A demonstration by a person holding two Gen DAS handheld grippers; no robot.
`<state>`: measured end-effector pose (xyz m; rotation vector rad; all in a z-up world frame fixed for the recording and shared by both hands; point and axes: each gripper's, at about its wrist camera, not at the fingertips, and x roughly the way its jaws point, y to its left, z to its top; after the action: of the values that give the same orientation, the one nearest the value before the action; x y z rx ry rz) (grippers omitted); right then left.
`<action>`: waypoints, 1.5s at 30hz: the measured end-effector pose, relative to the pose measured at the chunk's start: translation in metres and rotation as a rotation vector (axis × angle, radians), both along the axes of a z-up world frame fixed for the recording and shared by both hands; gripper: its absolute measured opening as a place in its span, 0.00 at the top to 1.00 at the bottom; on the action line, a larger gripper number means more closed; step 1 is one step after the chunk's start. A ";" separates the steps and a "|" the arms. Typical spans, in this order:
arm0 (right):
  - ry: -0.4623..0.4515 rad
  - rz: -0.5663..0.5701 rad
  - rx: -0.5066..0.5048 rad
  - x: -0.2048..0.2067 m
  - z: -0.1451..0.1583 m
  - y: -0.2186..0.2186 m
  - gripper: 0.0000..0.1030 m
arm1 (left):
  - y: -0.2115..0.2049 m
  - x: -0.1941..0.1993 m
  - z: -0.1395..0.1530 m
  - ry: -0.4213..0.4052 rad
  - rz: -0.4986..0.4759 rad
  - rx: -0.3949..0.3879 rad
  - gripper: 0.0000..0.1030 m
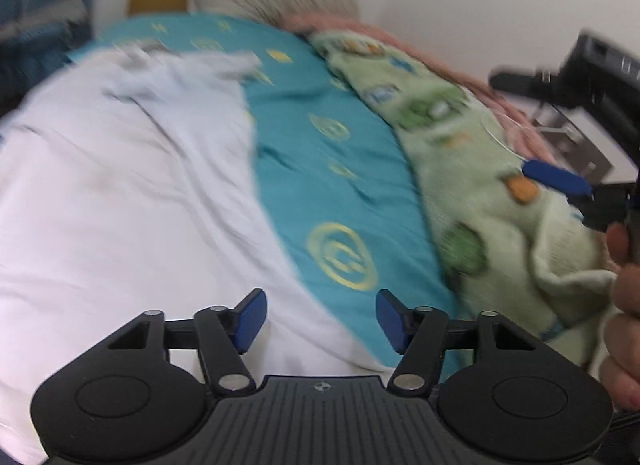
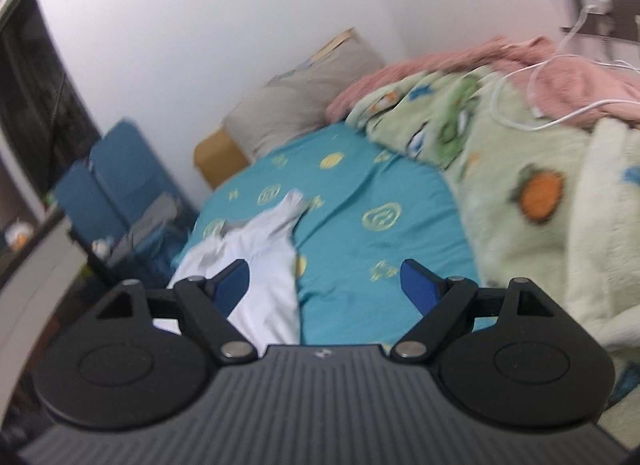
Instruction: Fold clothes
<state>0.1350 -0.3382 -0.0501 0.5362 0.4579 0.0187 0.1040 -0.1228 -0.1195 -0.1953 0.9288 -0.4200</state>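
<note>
A white garment [image 1: 120, 185] lies spread over the left half of the teal bed sheet [image 1: 320, 145], its far end rumpled. My left gripper [image 1: 320, 319] hovers open above the garment's near right edge, with nothing between its blue pads. In the right wrist view the same white garment [image 2: 264, 265] stretches away from the lower left, one narrow end reaching onto the teal sheet [image 2: 360, 225]. My right gripper [image 2: 324, 289] is open and holds nothing, its left pad over the white cloth. The right gripper [image 1: 560, 179] also shows at the right edge of the left wrist view, held by a hand [image 1: 624, 305].
A green patterned blanket [image 2: 520, 169] and a pink blanket [image 2: 560, 65] pile along the bed's right side, with a white cable [image 2: 532, 105] on them. A grey pillow [image 2: 304, 97] leans at the head by the white wall. A blue folding chair [image 2: 116, 185] stands left of the bed.
</note>
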 end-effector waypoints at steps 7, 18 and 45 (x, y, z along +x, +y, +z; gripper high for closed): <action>0.054 -0.005 0.045 0.016 -0.019 -0.013 0.18 | -0.027 0.027 -0.047 0.211 -0.003 0.024 0.48; 0.097 0.024 0.059 0.025 -0.030 -0.007 0.18 | -0.002 0.042 -0.054 0.254 0.078 -0.063 0.99; 0.135 0.203 -0.014 0.033 -0.031 0.044 0.18 | 0.153 0.036 -0.020 0.339 0.149 -0.128 0.55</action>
<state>0.1682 -0.2945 -0.0815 0.4770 0.6430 0.1741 0.1399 0.0304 -0.1392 -0.4602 1.2111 -0.3124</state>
